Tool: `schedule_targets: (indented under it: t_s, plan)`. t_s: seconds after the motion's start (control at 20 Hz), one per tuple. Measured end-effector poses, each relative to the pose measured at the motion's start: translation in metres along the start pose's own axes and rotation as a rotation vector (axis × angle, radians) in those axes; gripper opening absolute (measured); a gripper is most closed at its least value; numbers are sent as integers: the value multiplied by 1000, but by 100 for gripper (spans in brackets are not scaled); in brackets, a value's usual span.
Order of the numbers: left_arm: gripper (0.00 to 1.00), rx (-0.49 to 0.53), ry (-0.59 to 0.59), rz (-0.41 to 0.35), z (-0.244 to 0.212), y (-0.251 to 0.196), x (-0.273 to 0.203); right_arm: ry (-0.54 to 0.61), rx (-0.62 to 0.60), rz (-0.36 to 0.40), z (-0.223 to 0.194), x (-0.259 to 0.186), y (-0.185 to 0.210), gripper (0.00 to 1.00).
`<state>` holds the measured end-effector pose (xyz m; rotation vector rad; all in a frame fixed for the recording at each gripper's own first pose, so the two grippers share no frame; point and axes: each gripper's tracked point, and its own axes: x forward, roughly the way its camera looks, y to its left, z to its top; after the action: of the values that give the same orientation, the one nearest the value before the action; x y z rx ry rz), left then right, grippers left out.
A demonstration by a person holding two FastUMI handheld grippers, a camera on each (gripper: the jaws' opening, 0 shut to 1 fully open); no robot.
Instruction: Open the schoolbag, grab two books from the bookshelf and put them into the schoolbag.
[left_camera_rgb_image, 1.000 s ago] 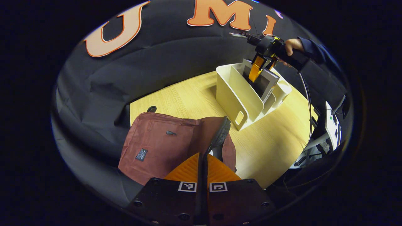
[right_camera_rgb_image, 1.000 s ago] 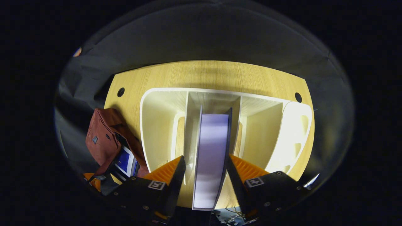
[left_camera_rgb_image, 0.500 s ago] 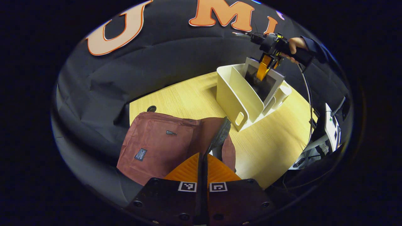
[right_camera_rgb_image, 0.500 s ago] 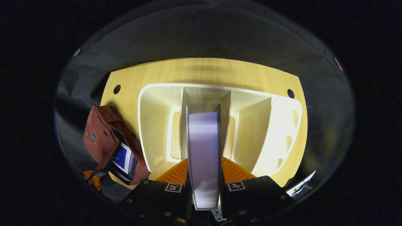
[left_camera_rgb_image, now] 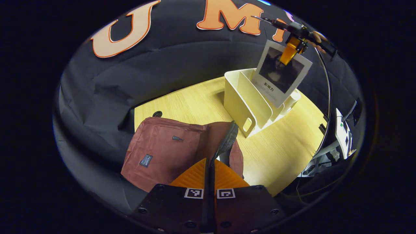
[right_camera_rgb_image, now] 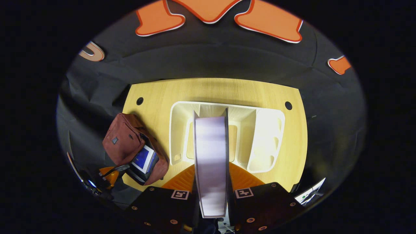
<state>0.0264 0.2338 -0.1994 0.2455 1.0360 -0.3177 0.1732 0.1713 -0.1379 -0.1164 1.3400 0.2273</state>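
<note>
Holding item: right gripper (right_camera_rgb_image: 211,185), fingers pinching second book (right_camera_rgb_image: 210,156) above bookshelf (left_camera_rgb_image: 247,104), raised for carrying. Left gripper (left_camera_rgb_image: 209,175), fingers pressed on strap (left_camera_rgb_image: 227,139), keeps schoolbag (left_camera_rgb_image: 169,152) mouth open at 8 o'clock on bench (right_camera_rgb_image: 214,89); first book (right_camera_rgb_image: 143,159) inside.

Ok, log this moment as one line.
right claw: shut on book, above bookshelf | left claw: shut on schoolbag strap | one book in schoolbag
</note>
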Motion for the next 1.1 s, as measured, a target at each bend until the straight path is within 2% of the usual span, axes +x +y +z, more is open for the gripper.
schedule_targets:
  t_s: [0.35,0.65,1.1]
  plan:
    - [1,6,-15,6,7,4,-1,-83,25,86,-16,-40,17,36]
    - [1,51,-16,49,16,18,-11,-166,106,244,-25,-58,49,36]
    - [1,71,-20,95,28,34,-26,-165,133,430,-59,-52,99,35]
